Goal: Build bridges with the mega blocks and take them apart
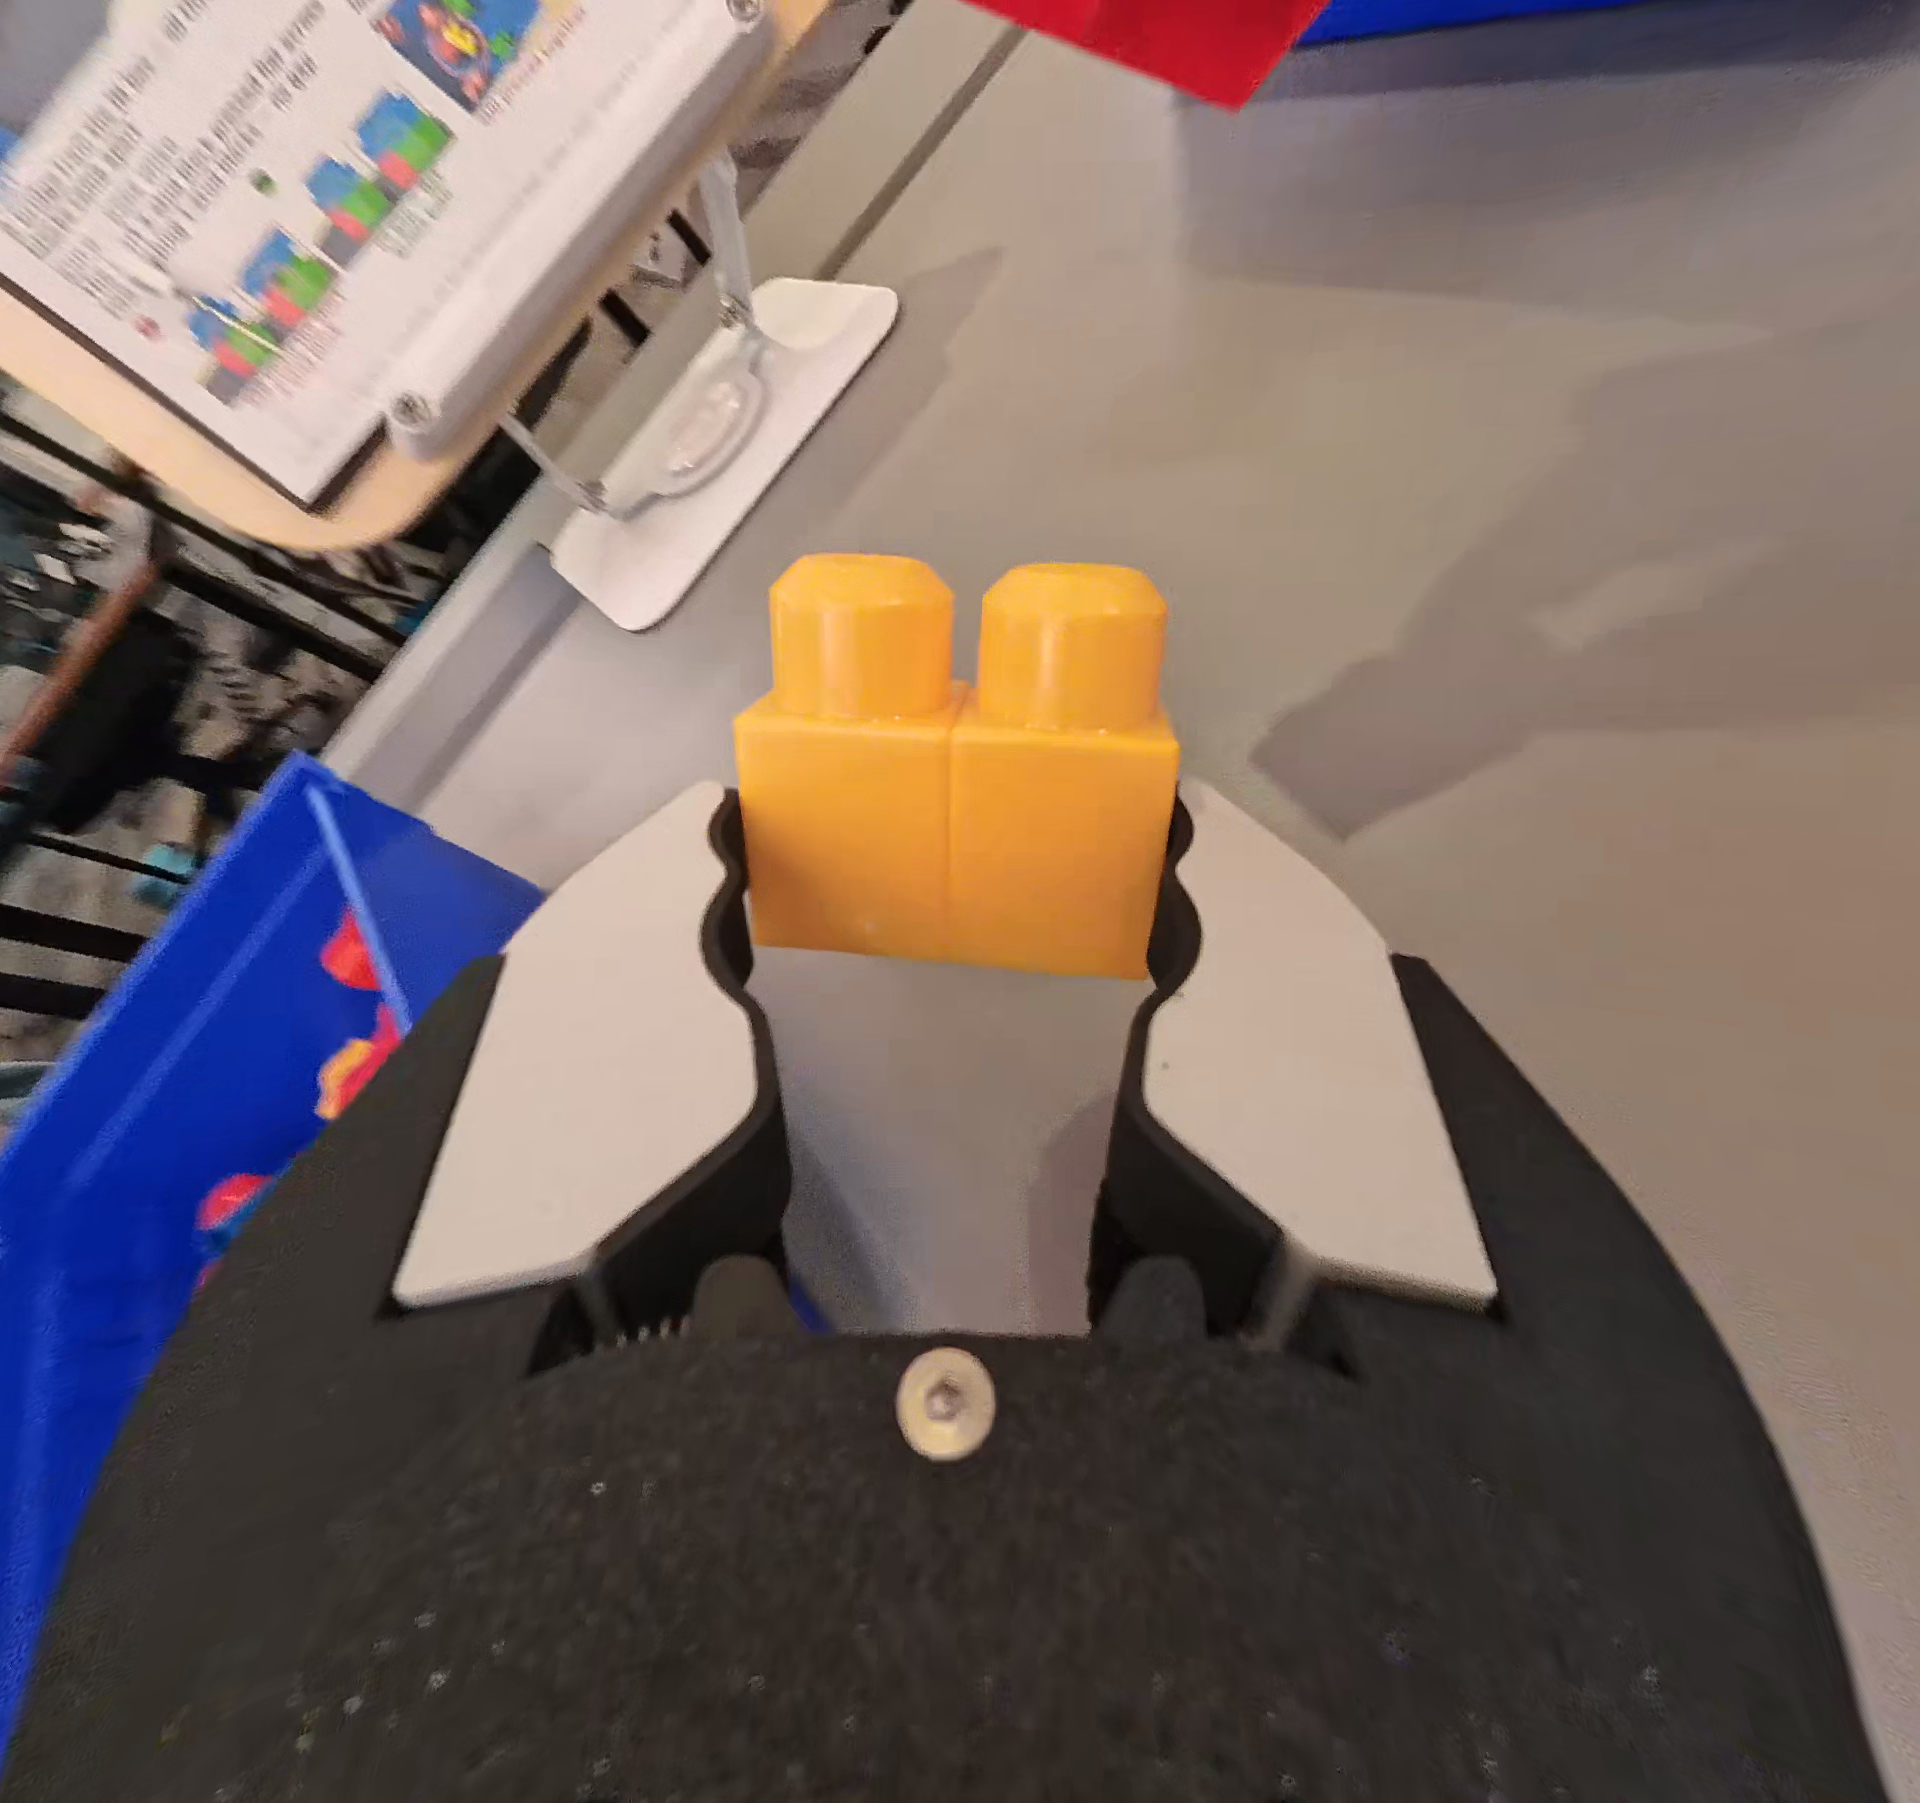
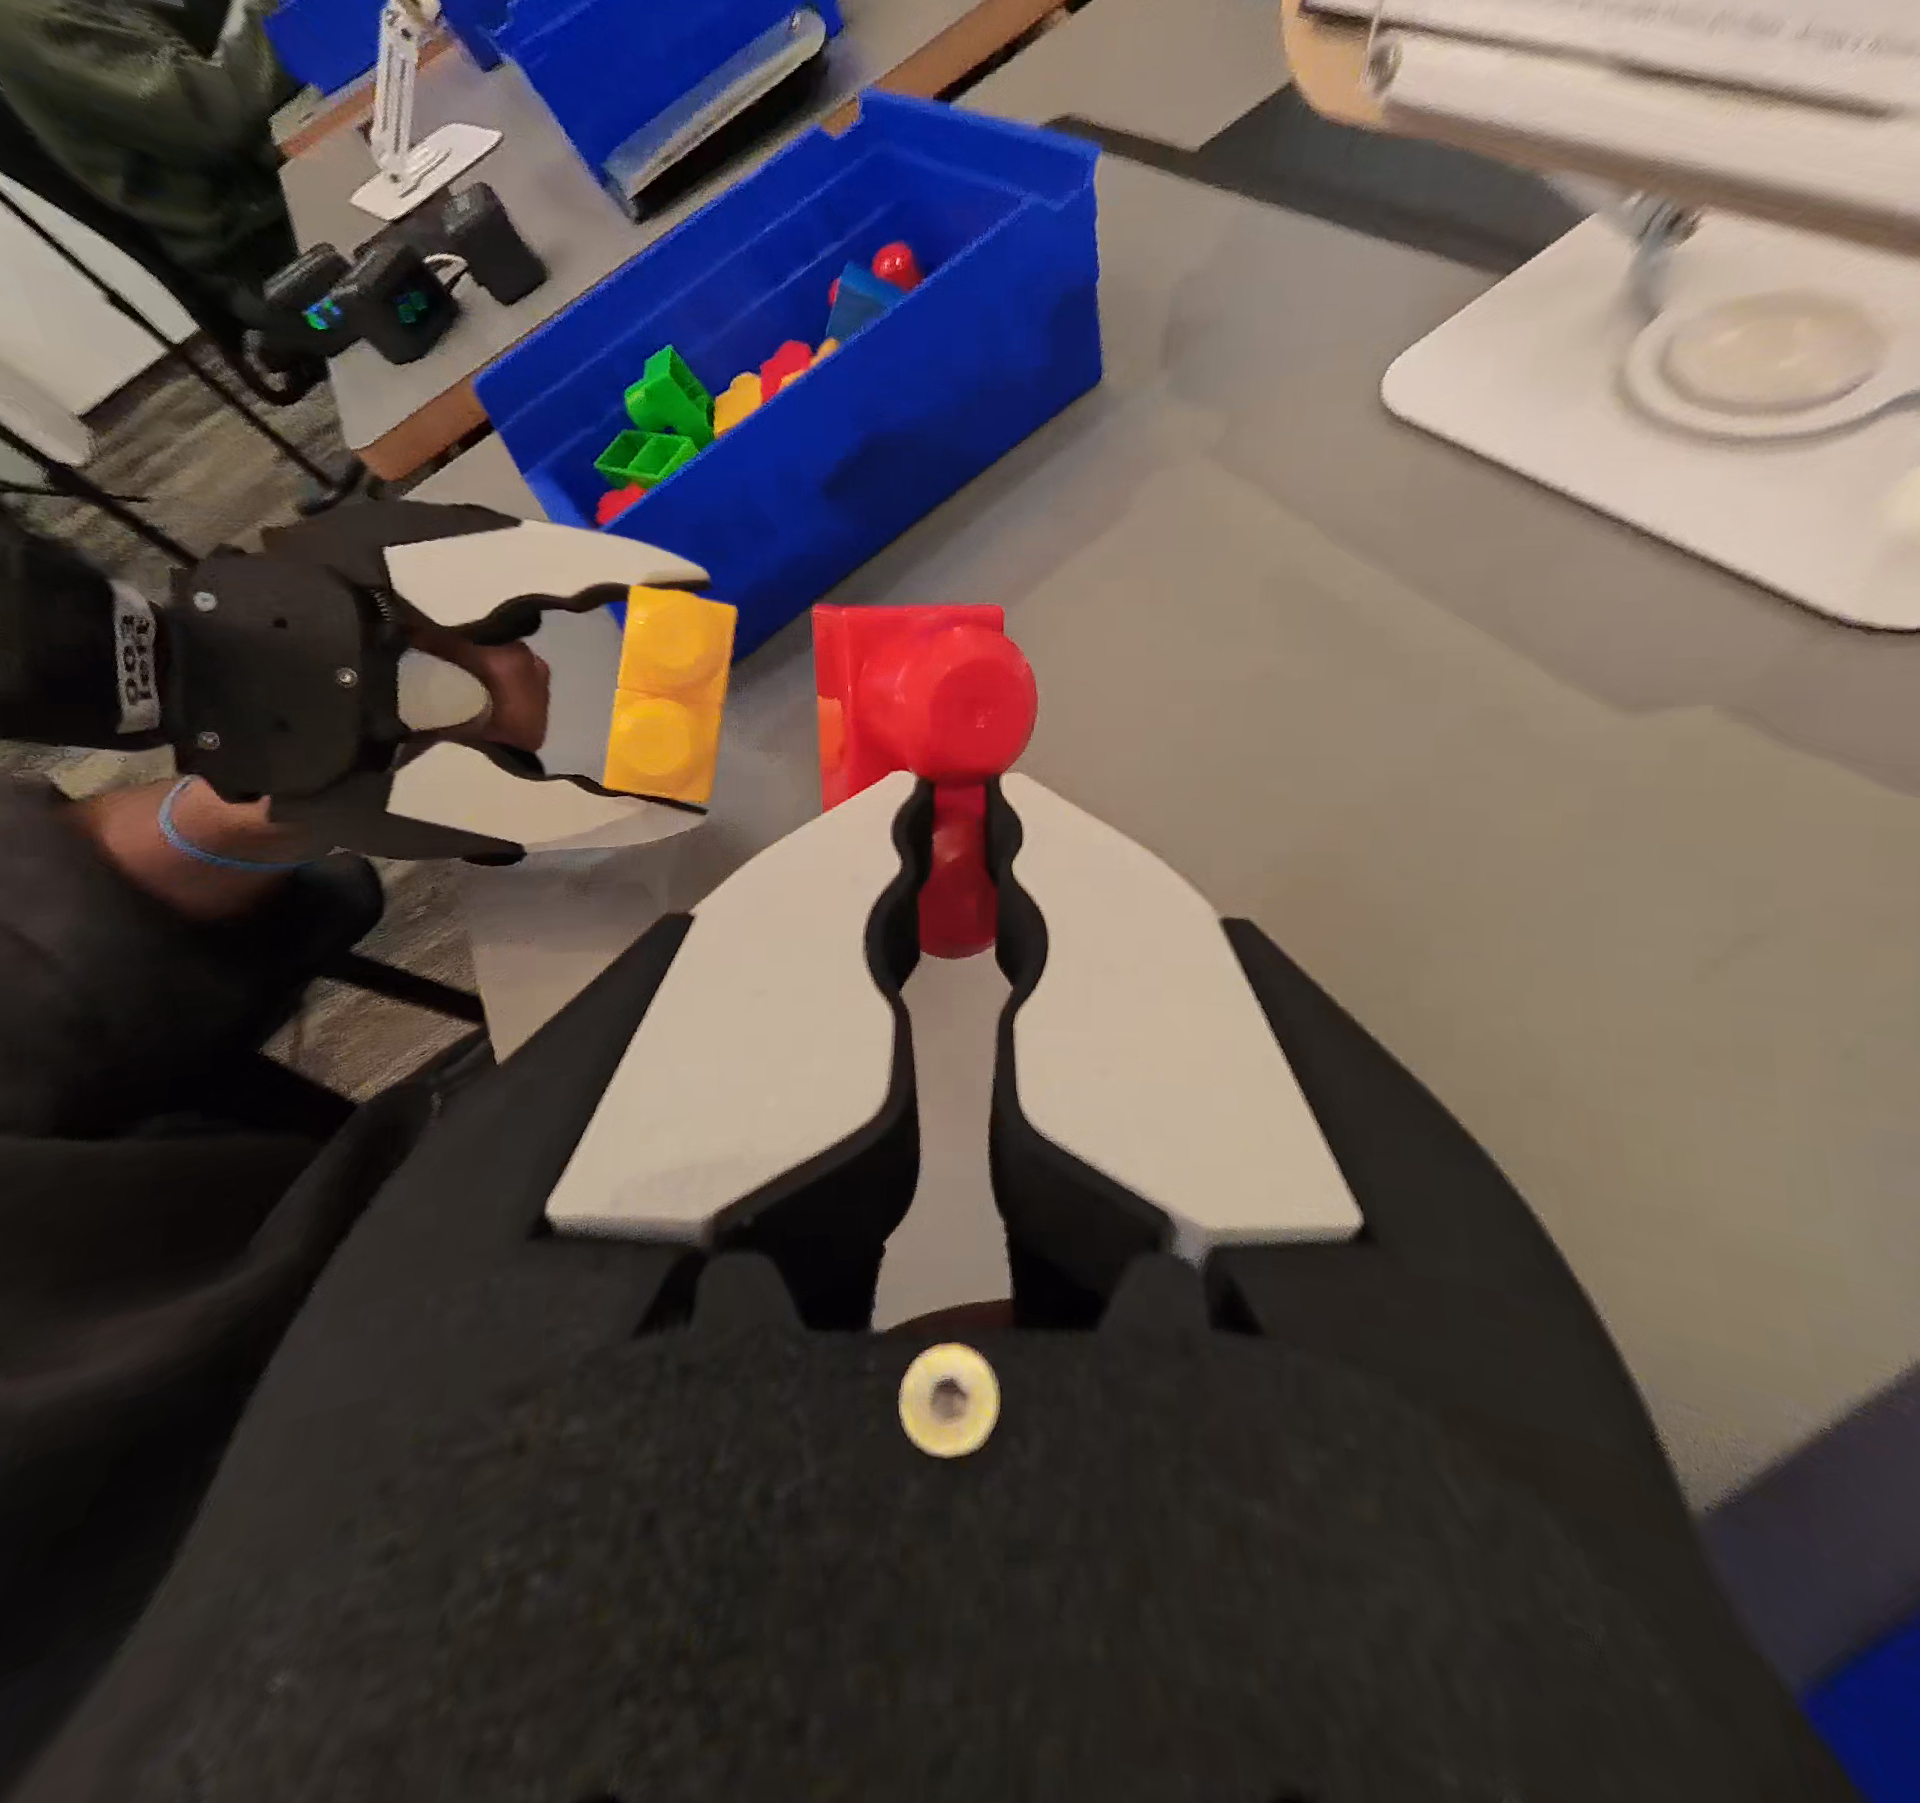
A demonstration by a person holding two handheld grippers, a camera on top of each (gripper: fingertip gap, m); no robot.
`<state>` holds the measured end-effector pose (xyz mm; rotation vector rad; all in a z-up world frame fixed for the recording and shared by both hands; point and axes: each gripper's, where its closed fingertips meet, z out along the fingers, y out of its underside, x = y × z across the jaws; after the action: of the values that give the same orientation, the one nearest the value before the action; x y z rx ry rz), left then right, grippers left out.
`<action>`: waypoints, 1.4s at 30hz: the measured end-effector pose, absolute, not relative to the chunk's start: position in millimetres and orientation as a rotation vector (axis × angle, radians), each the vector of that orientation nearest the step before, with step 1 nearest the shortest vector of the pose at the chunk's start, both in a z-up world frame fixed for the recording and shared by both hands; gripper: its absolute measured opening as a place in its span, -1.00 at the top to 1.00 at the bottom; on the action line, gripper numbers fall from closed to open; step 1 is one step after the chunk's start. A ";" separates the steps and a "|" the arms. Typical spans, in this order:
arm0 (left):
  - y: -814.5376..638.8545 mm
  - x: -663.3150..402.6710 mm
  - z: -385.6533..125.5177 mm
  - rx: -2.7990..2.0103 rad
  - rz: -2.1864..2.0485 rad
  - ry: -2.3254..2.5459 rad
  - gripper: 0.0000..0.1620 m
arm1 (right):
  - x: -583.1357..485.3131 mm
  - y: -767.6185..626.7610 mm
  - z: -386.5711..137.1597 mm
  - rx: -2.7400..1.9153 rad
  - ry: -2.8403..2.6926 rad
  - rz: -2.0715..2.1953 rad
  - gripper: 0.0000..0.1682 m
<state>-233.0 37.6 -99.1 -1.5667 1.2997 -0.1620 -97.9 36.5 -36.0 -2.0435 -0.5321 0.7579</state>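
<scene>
Gripping yellow block (image 1: 956,828) and red block (image 2: 925,704), grippers apart above table (image 2: 1455,922).

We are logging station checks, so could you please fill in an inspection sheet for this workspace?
Surface: grey table, no spills seen.
Job's things: yellow block and red block both held in the air; more blocks in the blue bin.
Clutter: instruction sheet stand on the table.
Grippers: left gripper shut on yellow block; right gripper shut on red block.
Cables: nothing seen.
Surroundings: neighbouring table with blue bins.
</scene>
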 end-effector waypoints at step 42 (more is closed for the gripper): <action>38.3 -174.1 -121.0 -1.373 0.112 1.444 0.09 | -149.0 12.0 -85.9 -2.060 -0.516 0.856 0.89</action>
<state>-174.1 38.3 -121.0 -1.3726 1.4435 0.1122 -149.0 12.0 -85.9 -2.0605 -0.5165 0.8561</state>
